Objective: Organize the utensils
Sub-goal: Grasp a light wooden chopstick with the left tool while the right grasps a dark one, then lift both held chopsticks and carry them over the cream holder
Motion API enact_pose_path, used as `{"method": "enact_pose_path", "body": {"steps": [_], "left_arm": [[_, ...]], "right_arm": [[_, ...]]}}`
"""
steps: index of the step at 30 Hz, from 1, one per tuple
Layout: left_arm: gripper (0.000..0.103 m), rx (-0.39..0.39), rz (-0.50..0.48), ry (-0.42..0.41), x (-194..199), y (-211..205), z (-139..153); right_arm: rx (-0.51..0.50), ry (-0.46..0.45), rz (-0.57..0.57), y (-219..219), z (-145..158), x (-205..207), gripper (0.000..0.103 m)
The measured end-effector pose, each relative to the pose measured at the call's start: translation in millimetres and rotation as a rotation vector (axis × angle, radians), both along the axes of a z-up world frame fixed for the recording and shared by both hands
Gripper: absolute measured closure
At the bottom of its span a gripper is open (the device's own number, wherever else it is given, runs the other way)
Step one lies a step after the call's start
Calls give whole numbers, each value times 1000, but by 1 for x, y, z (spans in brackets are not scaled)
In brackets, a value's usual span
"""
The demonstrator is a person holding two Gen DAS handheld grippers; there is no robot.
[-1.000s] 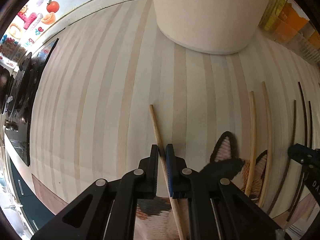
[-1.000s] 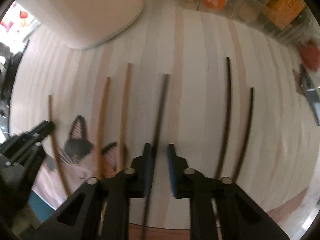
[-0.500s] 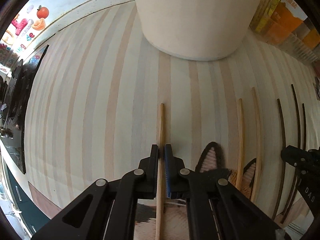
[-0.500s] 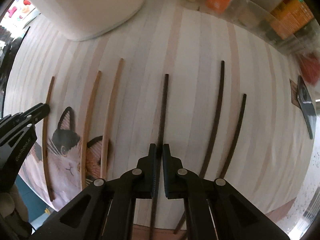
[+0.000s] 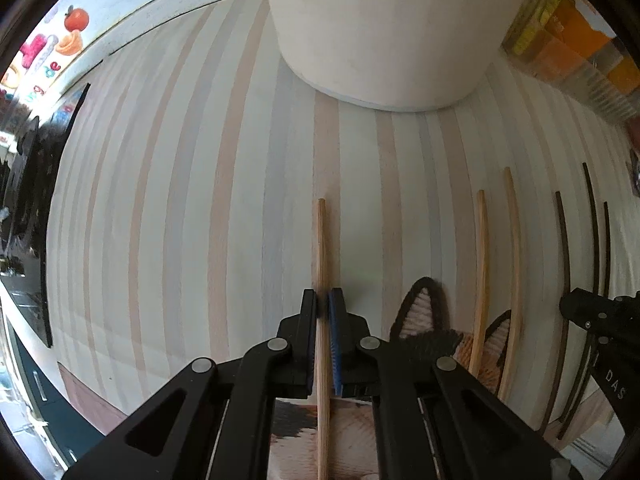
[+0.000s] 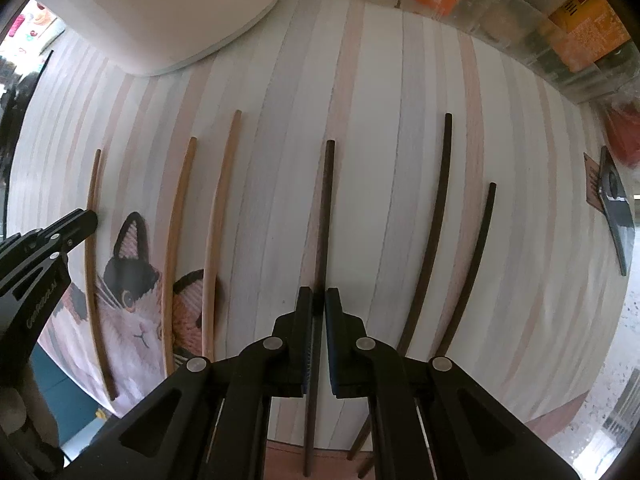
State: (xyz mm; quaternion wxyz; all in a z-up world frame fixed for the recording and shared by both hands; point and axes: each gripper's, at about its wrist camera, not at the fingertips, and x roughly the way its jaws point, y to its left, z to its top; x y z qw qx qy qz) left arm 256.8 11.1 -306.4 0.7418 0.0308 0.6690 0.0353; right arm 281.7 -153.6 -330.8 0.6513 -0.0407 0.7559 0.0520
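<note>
My left gripper (image 5: 322, 300) is shut on a light wooden chopstick (image 5: 321, 248) that points straight ahead over the striped table. Two more light wooden chopsticks (image 5: 482, 256) lie to its right, partly on a cat-print mat (image 5: 420, 320). My right gripper (image 6: 319, 298) is shut on a dark chopstick (image 6: 326, 208) pointing straight ahead. Two other dark chopsticks (image 6: 436, 216) lie to its right. The left gripper also shows in the right wrist view (image 6: 80, 220), and the right gripper at the right edge of the left wrist view (image 5: 576, 308).
A large white round container (image 5: 384, 32) stands at the back of the table. Clear bins with orange and yellow packets (image 6: 520, 8) line the back right. A black tool (image 6: 614, 208) lies at the far right. A dark stovetop (image 5: 24, 184) is at the left.
My right gripper has closed on the dark chopstick. My left gripper has straightened the light chopstick from tilted left to pointing straight ahead. Both grippers have moved slightly forward.
</note>
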Motion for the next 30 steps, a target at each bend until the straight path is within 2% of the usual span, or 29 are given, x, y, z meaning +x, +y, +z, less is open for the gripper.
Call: {"method": "enact_pose_path", "body": {"steps": [4,8,14,22,26,30], "left_arm": [[99,24,-5,-12,-1,-5,-1],[99,37,14,-32,-8,-6,4],[100,29,40,-107,-29,12,37],[100,-25,64,-235,-38,16,97],[100,-42,76,-332,-42,23,135],[100,-38,89,-464,-40,21,179]], "right_arm": [[-22,-14,-14,8,4,0,96],[-1,-45,-39,6,7,-4,97],[49,-109,-65,-6,30,-16,97],[148,-229,-96,-20,91,-25,98],[185,-321,-105,-32,130,-24,98],[217,-422,-114,-31,170,-16,98]]}}
